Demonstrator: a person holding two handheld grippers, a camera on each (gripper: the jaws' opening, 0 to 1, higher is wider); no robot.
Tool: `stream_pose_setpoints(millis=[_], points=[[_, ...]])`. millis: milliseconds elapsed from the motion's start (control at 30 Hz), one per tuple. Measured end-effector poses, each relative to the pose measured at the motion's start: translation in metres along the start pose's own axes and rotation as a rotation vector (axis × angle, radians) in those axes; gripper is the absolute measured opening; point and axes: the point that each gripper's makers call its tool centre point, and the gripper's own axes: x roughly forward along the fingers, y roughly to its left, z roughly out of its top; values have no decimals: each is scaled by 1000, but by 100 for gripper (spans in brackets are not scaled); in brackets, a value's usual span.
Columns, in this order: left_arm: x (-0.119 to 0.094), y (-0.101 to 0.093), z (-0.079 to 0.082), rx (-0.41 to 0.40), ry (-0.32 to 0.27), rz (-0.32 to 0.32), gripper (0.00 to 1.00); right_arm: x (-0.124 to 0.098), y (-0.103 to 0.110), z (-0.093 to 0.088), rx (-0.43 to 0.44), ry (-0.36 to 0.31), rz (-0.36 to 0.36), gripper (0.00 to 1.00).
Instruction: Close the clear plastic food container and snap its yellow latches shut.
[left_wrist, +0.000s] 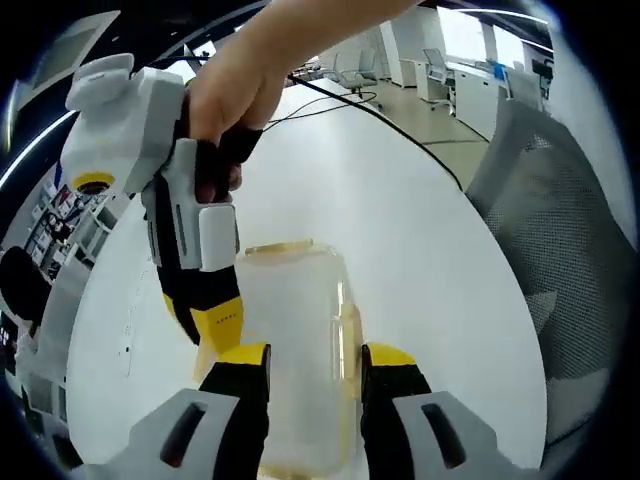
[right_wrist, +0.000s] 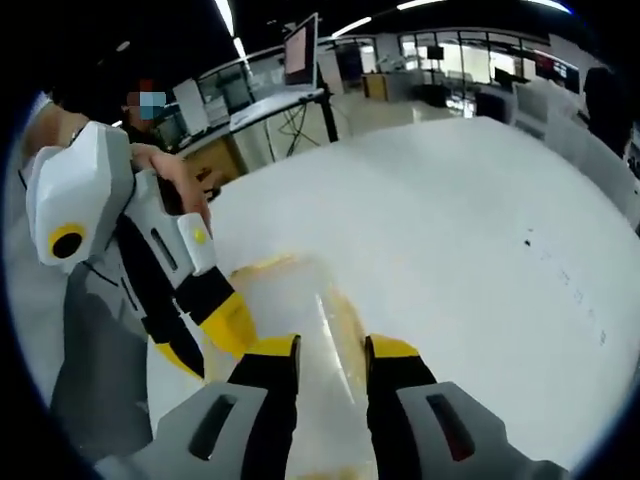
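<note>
— What sort of place is this?
— An open-plan office. A mesh office chair (left_wrist: 560, 250) stands at right beside the white surface (left_wrist: 400, 230), with more desks and chairs (left_wrist: 440, 70) along the top.
— Anything else?
— A monitor (right_wrist: 300, 45) on a desk at upper left, under ceiling strip lights (right_wrist: 230, 25).

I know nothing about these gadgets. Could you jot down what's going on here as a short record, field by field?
Setting: white table in an open office, mesh chair beside it
Object: clear plastic container with yellow latches, lying on the table
Left gripper: jaws open, one on either side of the container
Right gripper: jaws open, over the container's edge
Who: a person's hand holds the right gripper
Latch state: cannot tell, too blurred
</note>
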Motion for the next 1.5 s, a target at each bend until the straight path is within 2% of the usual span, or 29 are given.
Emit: stream_pose_setpoints(millis=[100,267,567,733,900,1200,1500], points=[[1,0,0,28,15,-1,30,2,1,0,-36,57,44,23],[1,1,0,21,18,-6,30,4,1,1,-60,132,96,23],[0,1,-1,21,32,-19,30,5,-3,-1,-81,190,136,25],[1,1,0,36,73,-32,30,7,-3,-3,-80,243,179,28],[3,2,1,61,114,-45,32,9,-1,-3,-125,306,200,28],[5,2,0,89,162,-54,33,10,-1,-5,-137,338,233,28],[7,1,0,100,204,-37,33,9,-1,-6,-120,330,245,27]])
